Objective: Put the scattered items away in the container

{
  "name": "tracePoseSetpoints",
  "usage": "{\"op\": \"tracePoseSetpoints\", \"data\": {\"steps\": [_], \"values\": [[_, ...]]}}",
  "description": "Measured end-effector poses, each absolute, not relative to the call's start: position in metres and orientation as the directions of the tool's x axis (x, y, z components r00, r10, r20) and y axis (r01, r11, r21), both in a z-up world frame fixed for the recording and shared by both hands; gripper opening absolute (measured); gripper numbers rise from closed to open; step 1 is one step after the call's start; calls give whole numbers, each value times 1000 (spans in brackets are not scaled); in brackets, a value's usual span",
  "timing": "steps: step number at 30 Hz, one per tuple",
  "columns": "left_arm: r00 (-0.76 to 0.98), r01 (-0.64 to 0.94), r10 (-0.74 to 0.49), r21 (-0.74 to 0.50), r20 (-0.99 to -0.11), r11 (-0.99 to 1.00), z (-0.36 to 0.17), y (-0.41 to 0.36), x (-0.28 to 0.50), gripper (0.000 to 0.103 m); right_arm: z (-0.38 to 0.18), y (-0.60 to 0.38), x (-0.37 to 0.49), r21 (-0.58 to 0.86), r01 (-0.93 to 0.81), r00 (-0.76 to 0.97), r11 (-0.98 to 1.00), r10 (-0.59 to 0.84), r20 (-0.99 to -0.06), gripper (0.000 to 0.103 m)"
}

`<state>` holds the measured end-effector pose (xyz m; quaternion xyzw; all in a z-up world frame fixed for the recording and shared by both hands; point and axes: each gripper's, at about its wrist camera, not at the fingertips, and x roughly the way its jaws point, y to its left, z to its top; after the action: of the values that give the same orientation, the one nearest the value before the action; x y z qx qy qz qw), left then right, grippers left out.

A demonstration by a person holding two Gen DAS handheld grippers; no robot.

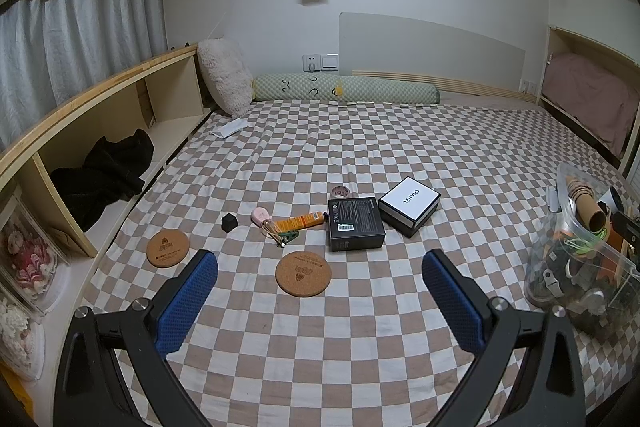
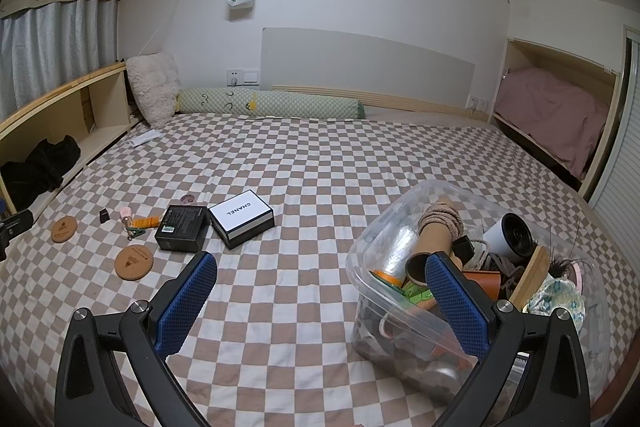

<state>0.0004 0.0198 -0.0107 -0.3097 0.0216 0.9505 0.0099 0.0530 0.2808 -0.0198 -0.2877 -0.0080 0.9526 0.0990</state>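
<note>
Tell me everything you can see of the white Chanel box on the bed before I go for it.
The Chanel box is a flat, square, cardboard-looking gift box: white lid with a thin black border and black CHANEL lettering, over black sides with a white band. It is closed and lies flat on the checked bedspread, turned corner-on to the cameras. Its left side sits against, or very near, the black box; contact cannot be confirmed. The right wrist view shows it left of the clear container, well apart. Neither tool touches it.

Checkered bed [image 1: 360, 147], scattered items, container [image 2: 400, 267]
</note>
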Motion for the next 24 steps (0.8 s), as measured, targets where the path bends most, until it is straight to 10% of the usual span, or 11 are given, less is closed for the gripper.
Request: {"op": "tracePoseSetpoints", "data": {"steps": [24], "values": [[-794, -46, 15, 36, -608, -998, -12, 19, -1, 103, -17, 282, 54, -21, -142, -828, -990, 131, -545, 103]]}}
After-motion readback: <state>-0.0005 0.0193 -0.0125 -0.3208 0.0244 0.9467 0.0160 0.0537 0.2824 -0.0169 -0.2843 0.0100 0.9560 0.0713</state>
